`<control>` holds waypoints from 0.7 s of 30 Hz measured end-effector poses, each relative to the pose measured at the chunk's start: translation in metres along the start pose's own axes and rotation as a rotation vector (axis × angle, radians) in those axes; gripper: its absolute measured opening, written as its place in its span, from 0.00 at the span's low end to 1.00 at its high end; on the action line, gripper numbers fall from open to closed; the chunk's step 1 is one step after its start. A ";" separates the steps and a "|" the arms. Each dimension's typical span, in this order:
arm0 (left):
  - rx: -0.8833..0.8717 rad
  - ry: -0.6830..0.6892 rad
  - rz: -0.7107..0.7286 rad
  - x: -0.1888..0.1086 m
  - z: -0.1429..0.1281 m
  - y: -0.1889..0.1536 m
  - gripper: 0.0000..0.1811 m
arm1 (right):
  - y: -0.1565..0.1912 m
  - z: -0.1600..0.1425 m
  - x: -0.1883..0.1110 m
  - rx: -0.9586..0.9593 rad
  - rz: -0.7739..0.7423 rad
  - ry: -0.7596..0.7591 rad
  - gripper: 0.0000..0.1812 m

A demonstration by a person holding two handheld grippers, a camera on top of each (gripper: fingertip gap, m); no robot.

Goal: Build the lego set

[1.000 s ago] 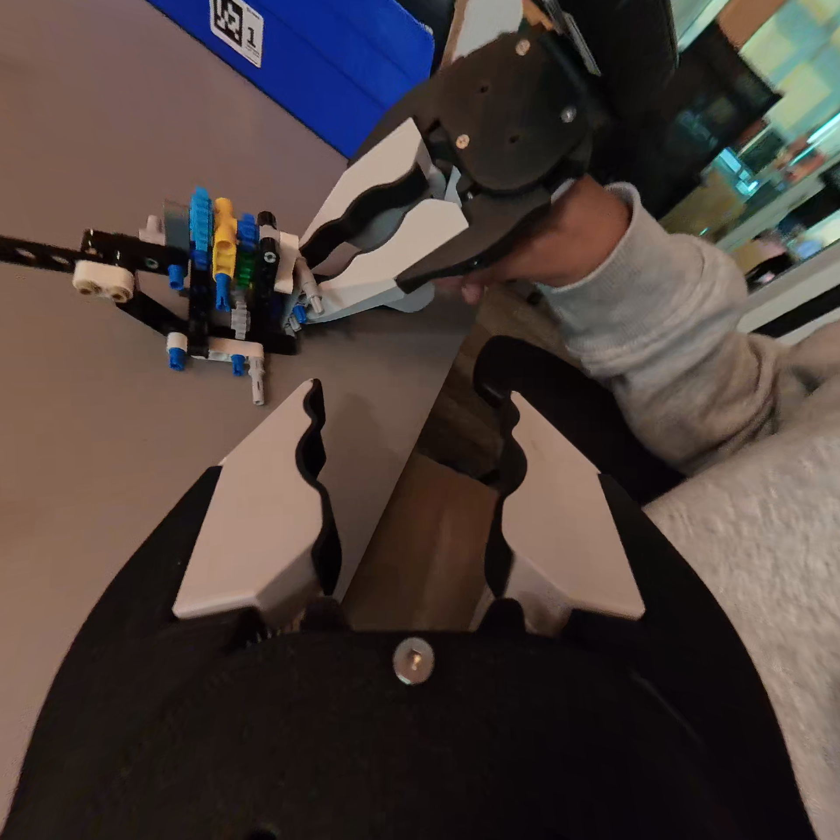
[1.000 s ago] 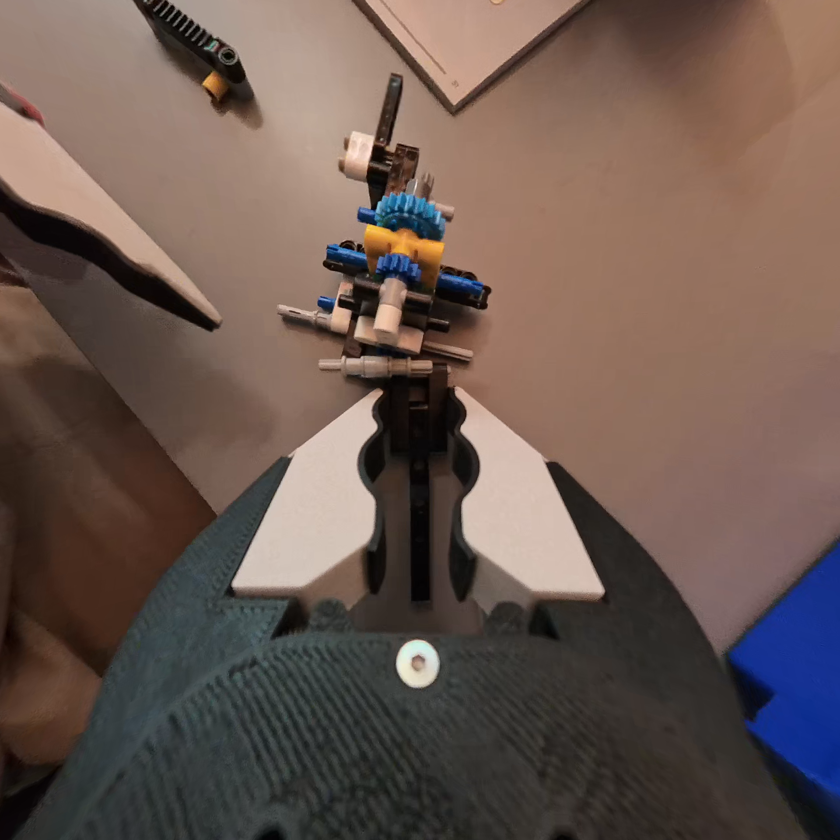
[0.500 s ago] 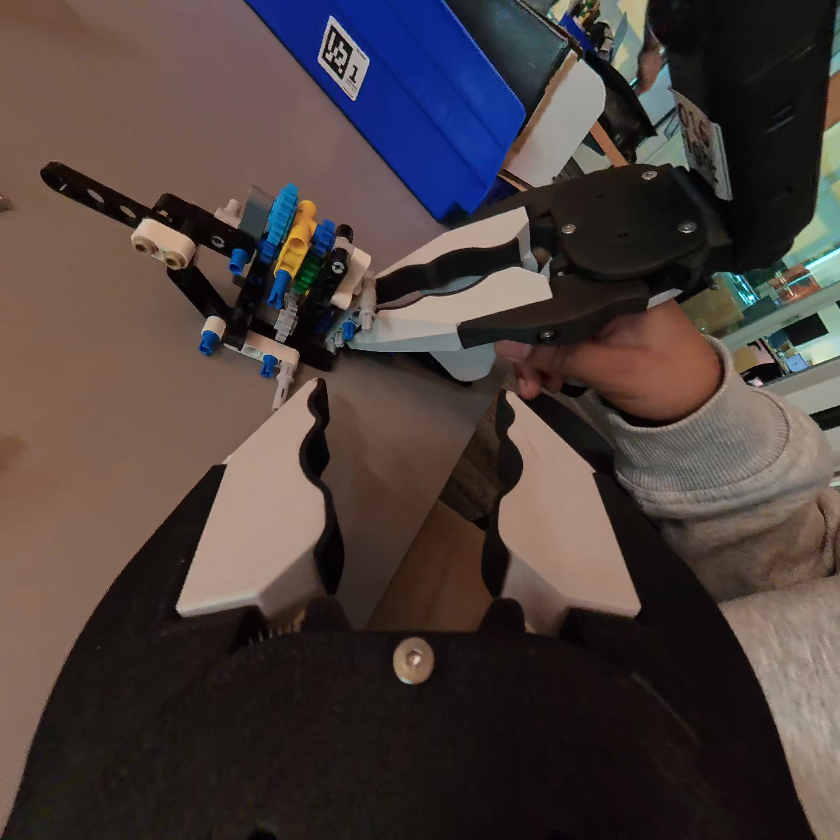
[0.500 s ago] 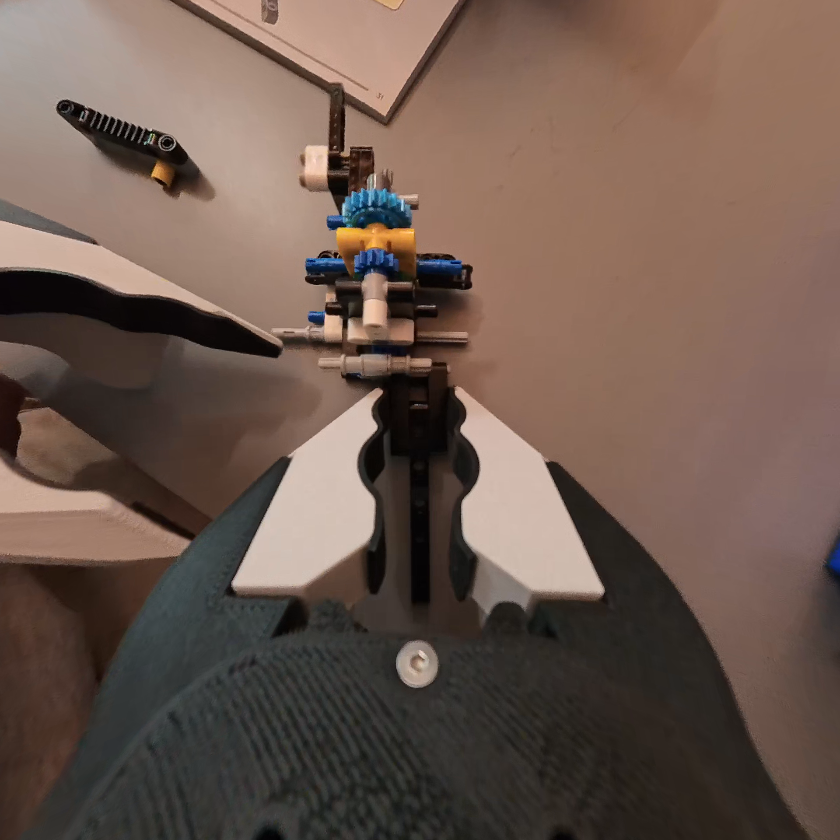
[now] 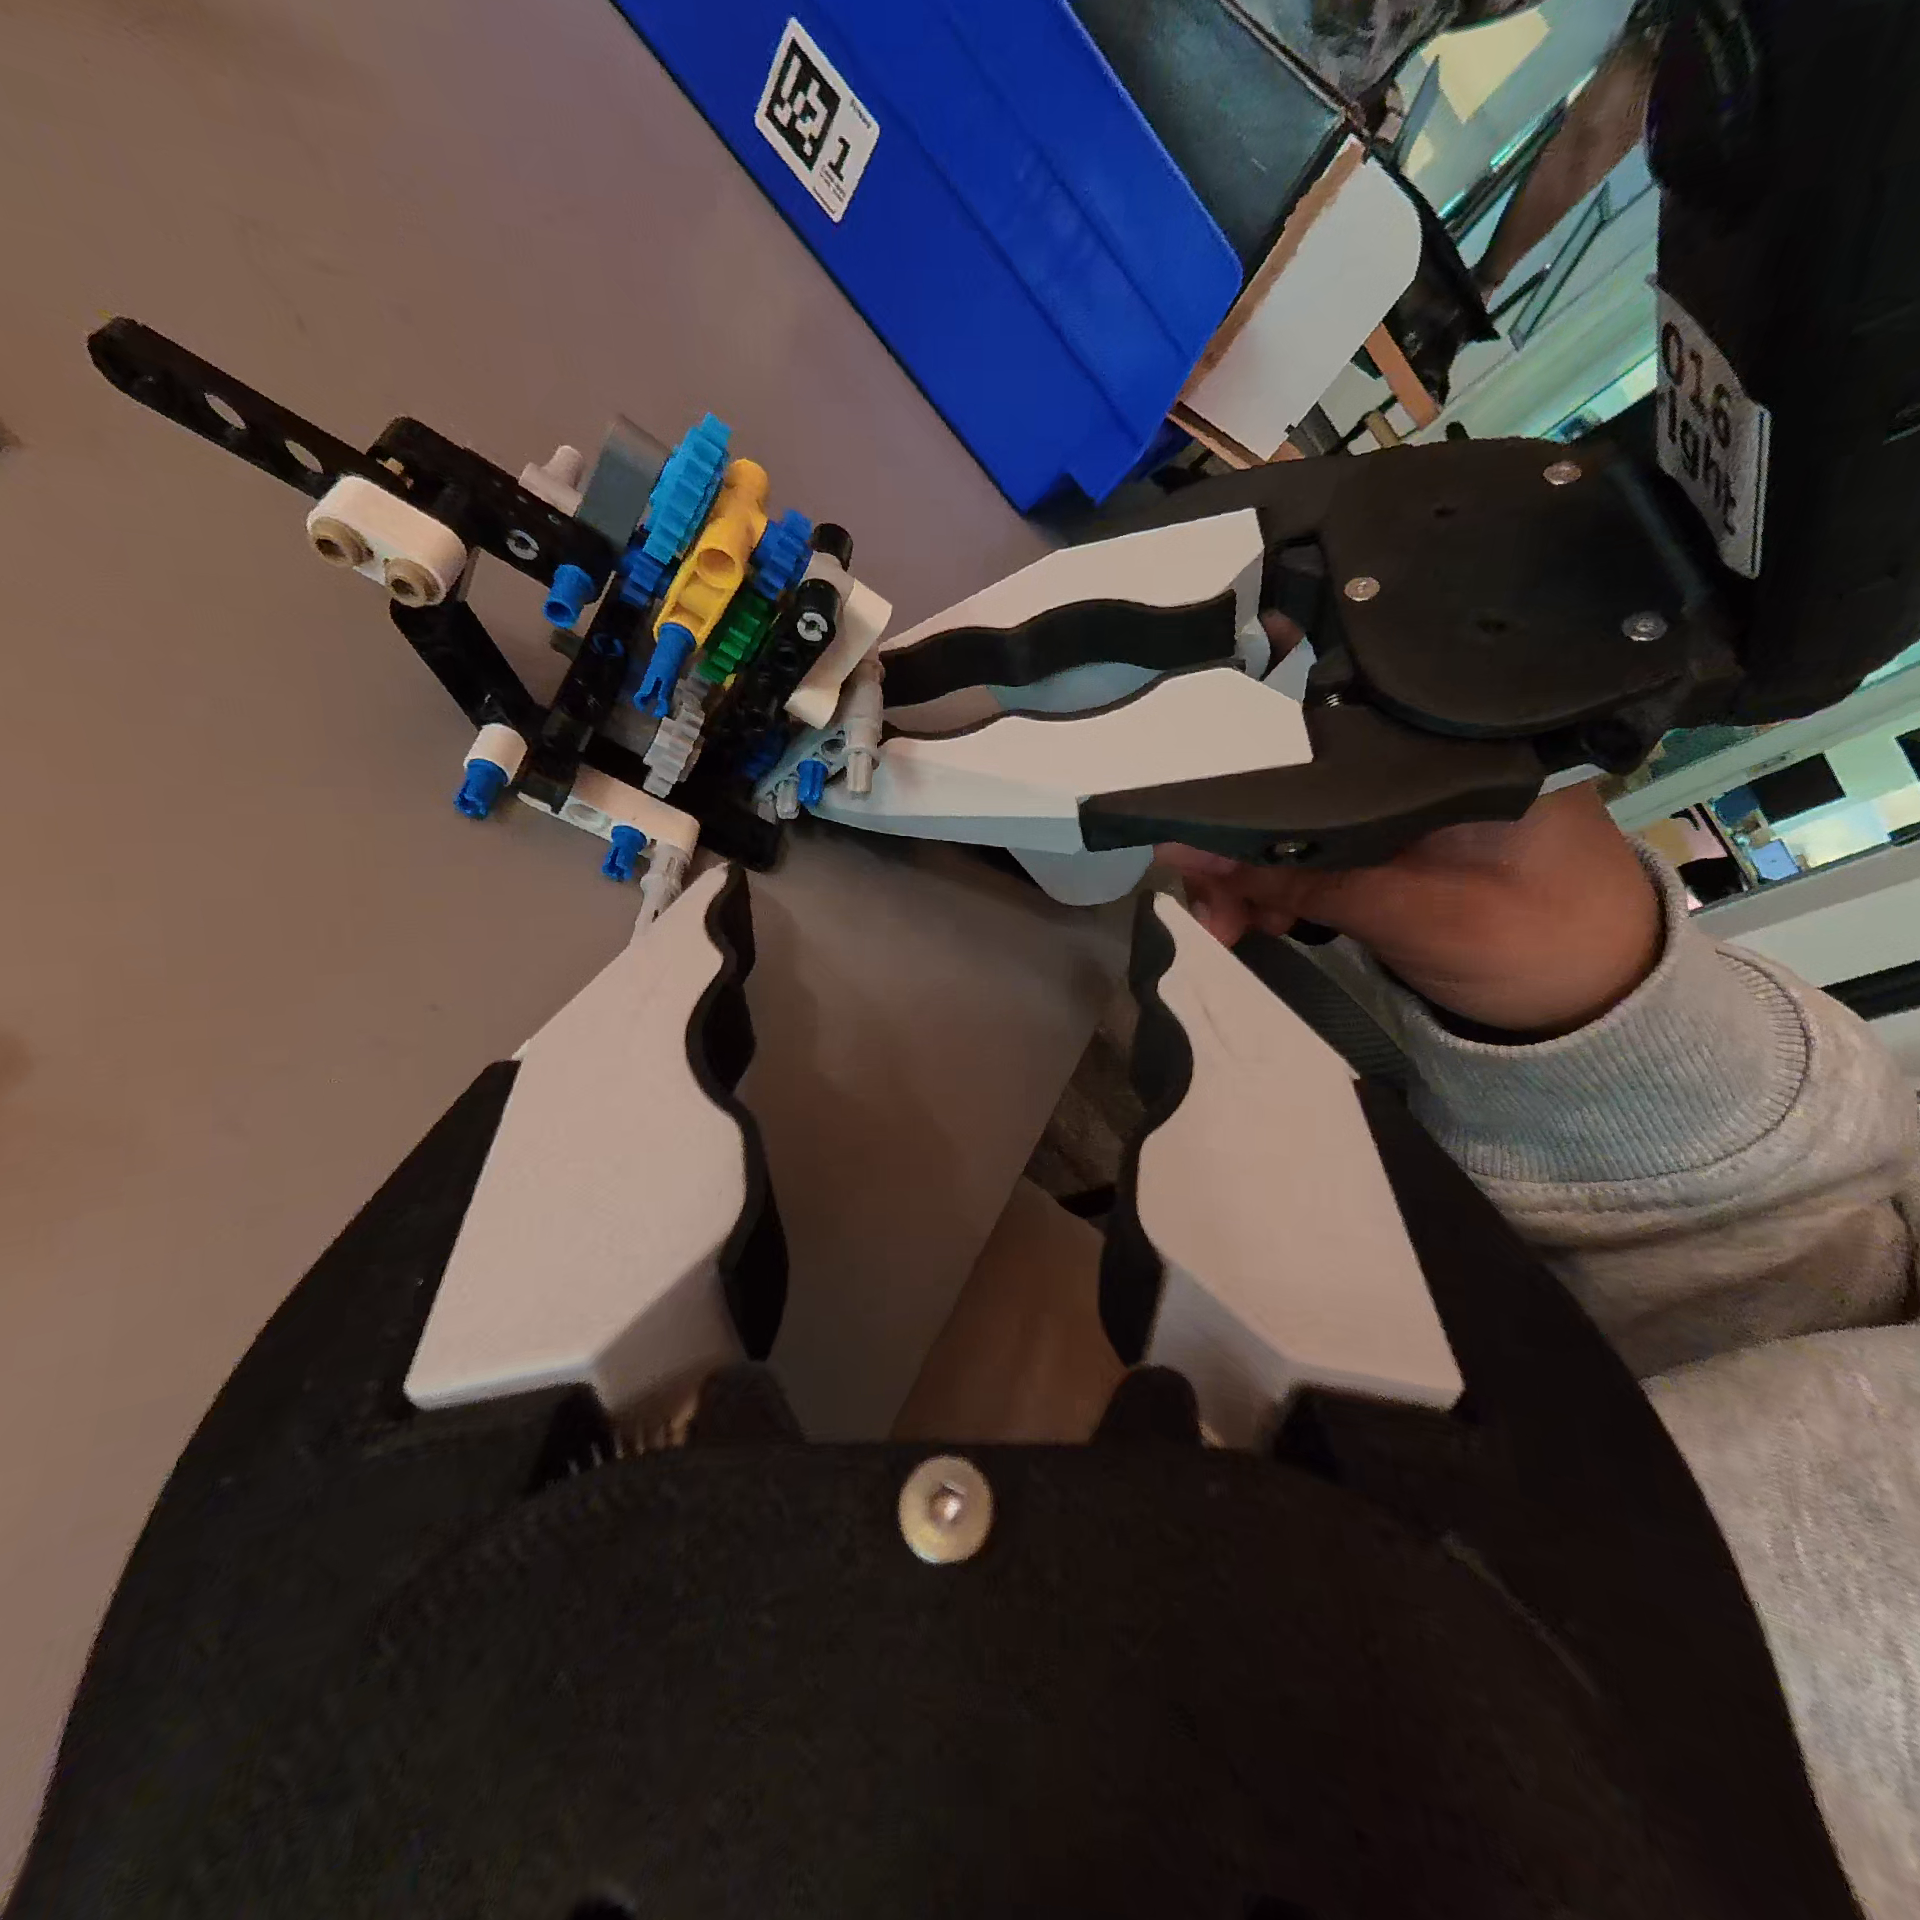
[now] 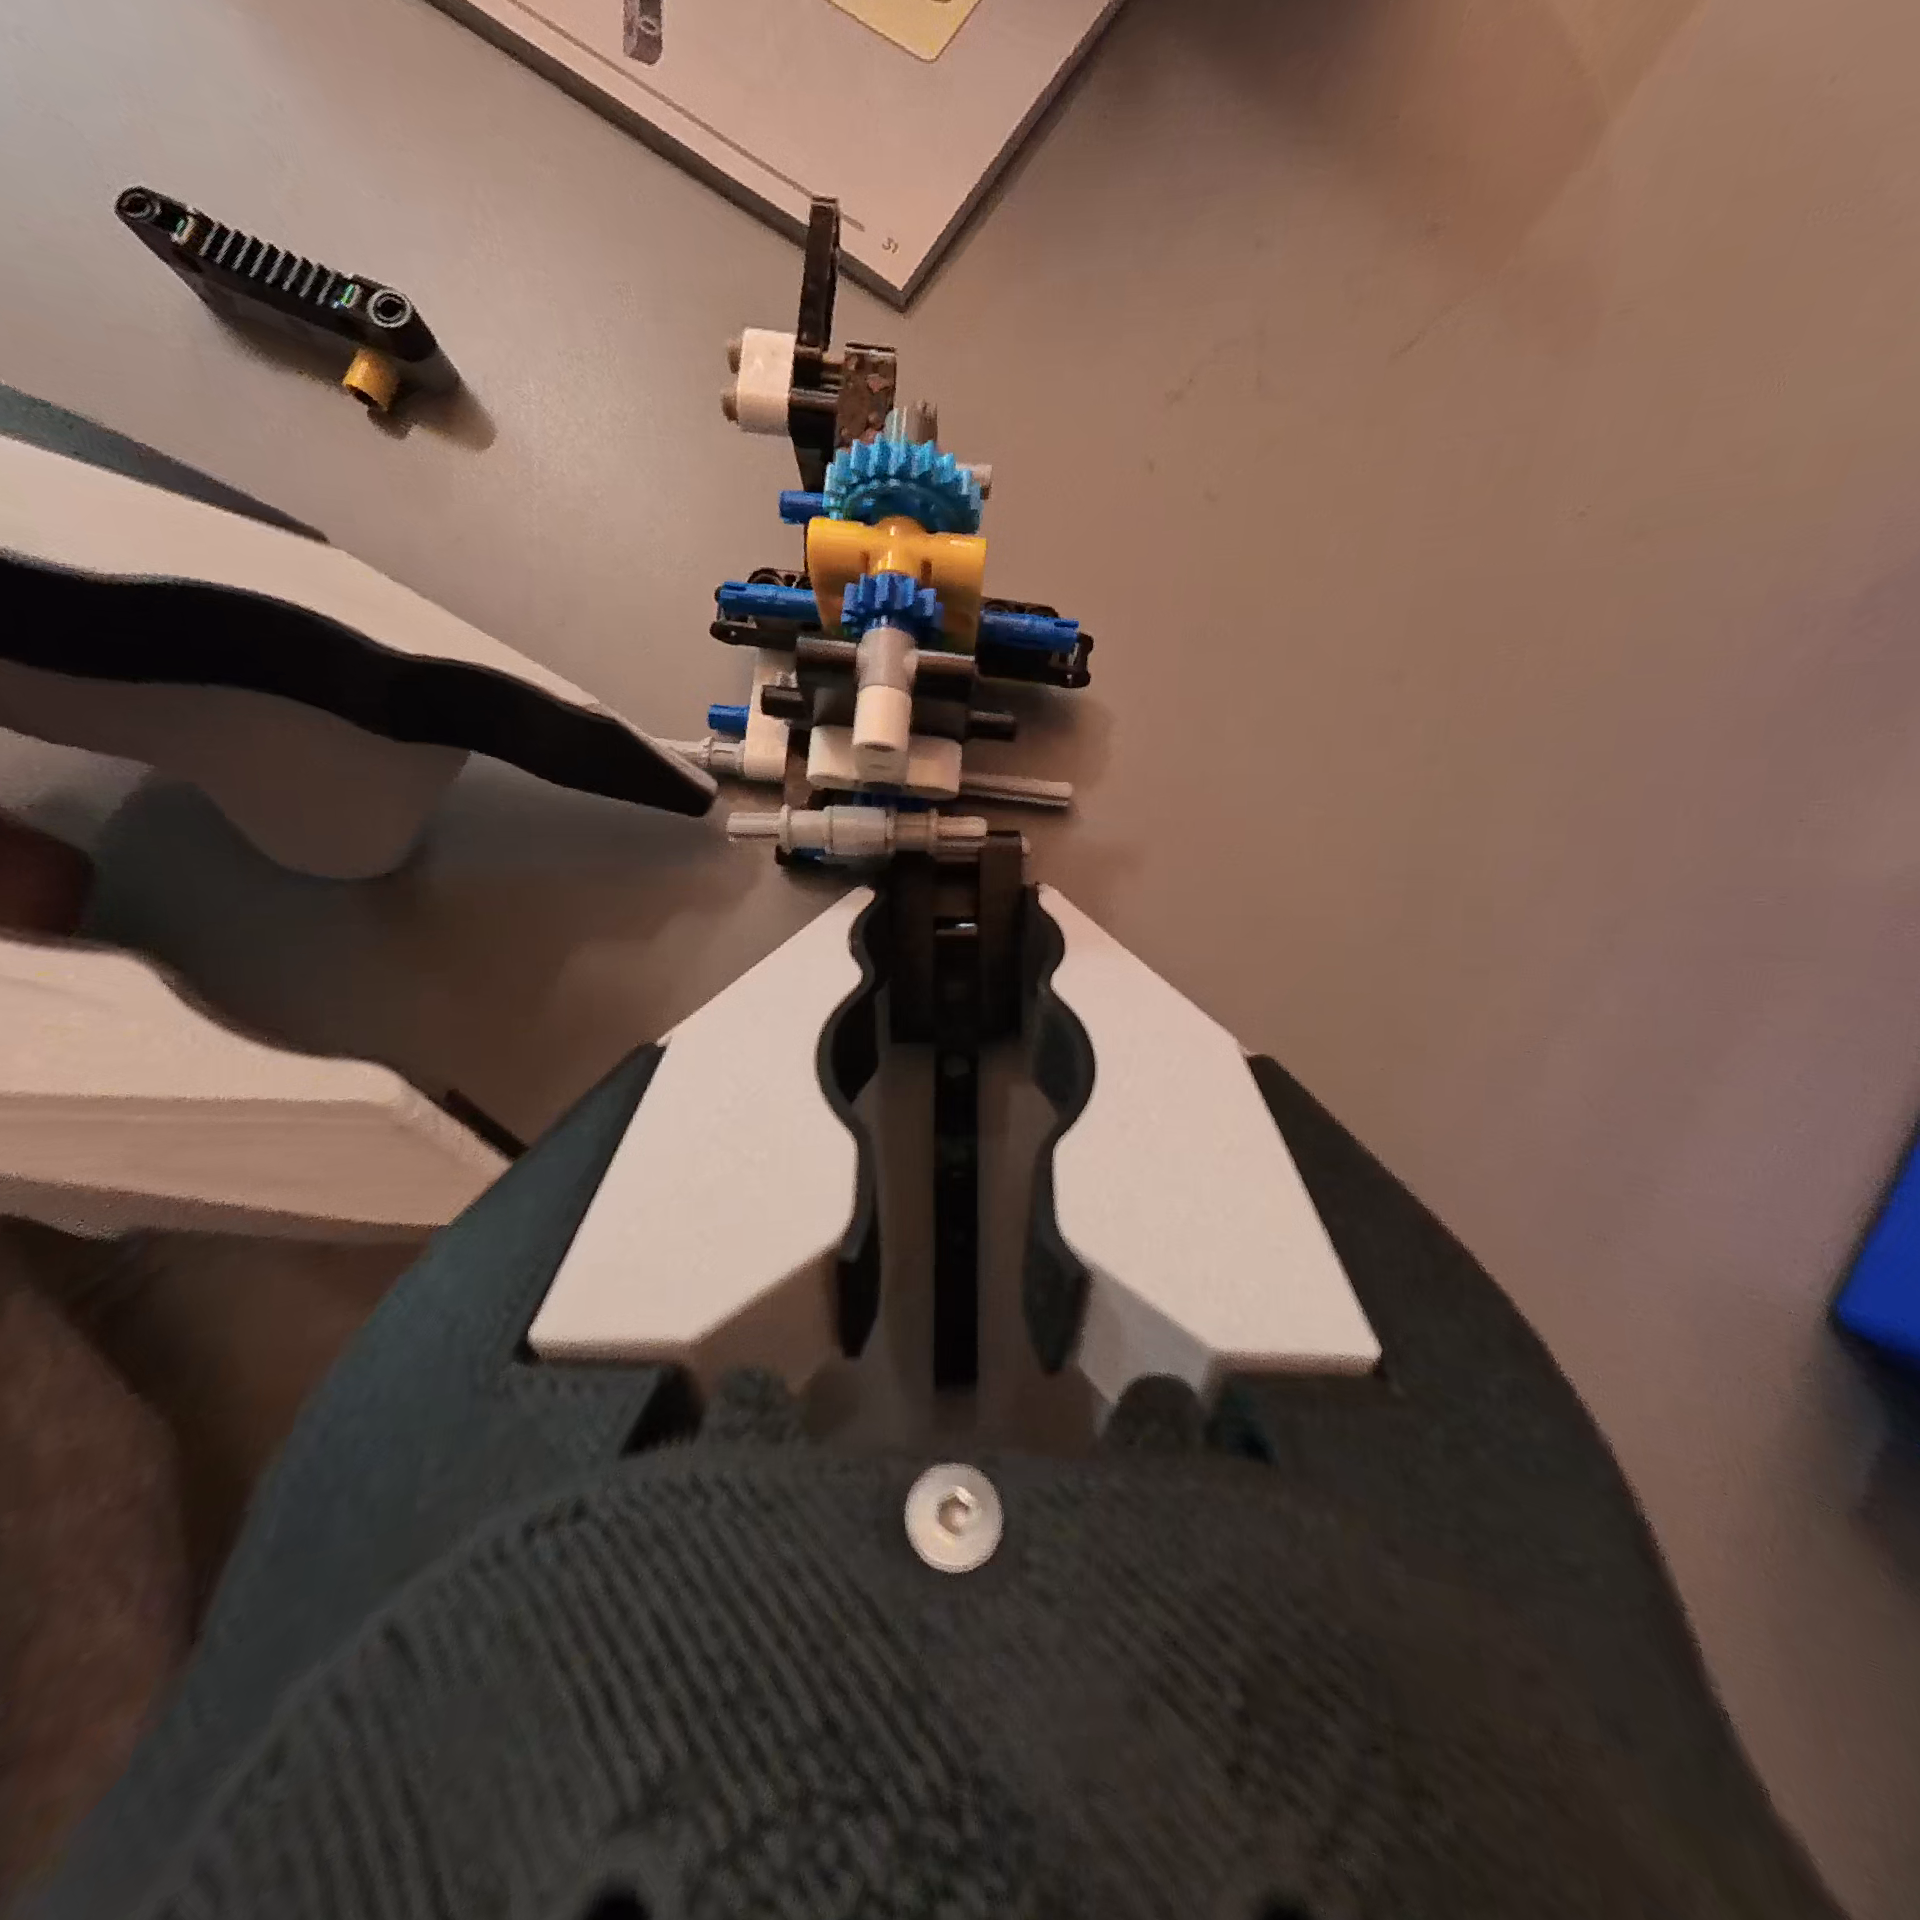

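The lego assembly (image 5: 675,644) of black beams, blue gears, a yellow connector and white pins rests on the grey table (image 5: 208,1039); it also shows in the right wrist view (image 6: 894,644). My right gripper (image 6: 954,914) is shut on the black beam at the assembly's near end, and it shows in the left wrist view (image 5: 883,717). My left gripper (image 5: 935,914) is open and empty, its left fingertip right beside the assembly's near corner. In the right wrist view one of its fingers (image 6: 416,686) reaches the white pins from the left.
A blue bin (image 5: 987,239) with a square marker stands at the table's far edge. A loose black toothed piece with a yellow pin (image 6: 281,291) lies at the left, an instruction booklet (image 6: 810,114) behind the assembly. A person's grey sleeve (image 5: 1662,1143) is at the right.
My left gripper has moved forward toward the assembly, its fingertip now next to the white pins. The right gripper keeps its hold on the black beam.
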State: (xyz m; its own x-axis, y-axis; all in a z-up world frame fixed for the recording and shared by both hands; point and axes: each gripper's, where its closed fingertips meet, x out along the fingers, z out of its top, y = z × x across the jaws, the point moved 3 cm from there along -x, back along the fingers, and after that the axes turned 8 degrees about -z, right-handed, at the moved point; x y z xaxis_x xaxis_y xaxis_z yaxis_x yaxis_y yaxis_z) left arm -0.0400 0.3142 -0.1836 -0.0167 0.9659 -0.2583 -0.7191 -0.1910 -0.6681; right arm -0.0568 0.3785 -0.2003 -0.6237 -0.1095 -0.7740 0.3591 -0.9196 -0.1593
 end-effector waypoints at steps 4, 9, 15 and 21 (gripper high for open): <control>-0.011 -0.014 -0.018 -0.002 0.003 0.003 0.37 | 0.000 0.000 0.000 -0.007 0.017 -0.019 0.13; -0.046 -0.035 -0.060 -0.005 0.006 0.005 0.37 | -0.001 -0.002 -0.001 -0.017 0.044 -0.049 0.13; -0.049 -0.036 -0.080 -0.006 0.006 0.005 0.37 | -0.002 -0.002 -0.001 -0.018 0.038 -0.042 0.13; -0.043 -0.032 -0.075 -0.005 0.006 0.005 0.37 | -0.002 -0.001 0.000 0.009 0.027 -0.035 0.13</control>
State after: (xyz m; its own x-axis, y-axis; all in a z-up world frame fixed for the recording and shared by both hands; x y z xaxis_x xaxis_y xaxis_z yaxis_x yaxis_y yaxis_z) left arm -0.0474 0.3092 -0.1813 0.0132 0.9828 -0.1843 -0.6890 -0.1246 -0.7139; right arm -0.0568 0.3813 -0.2008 -0.6373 -0.1475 -0.7563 0.3703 -0.9194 -0.1327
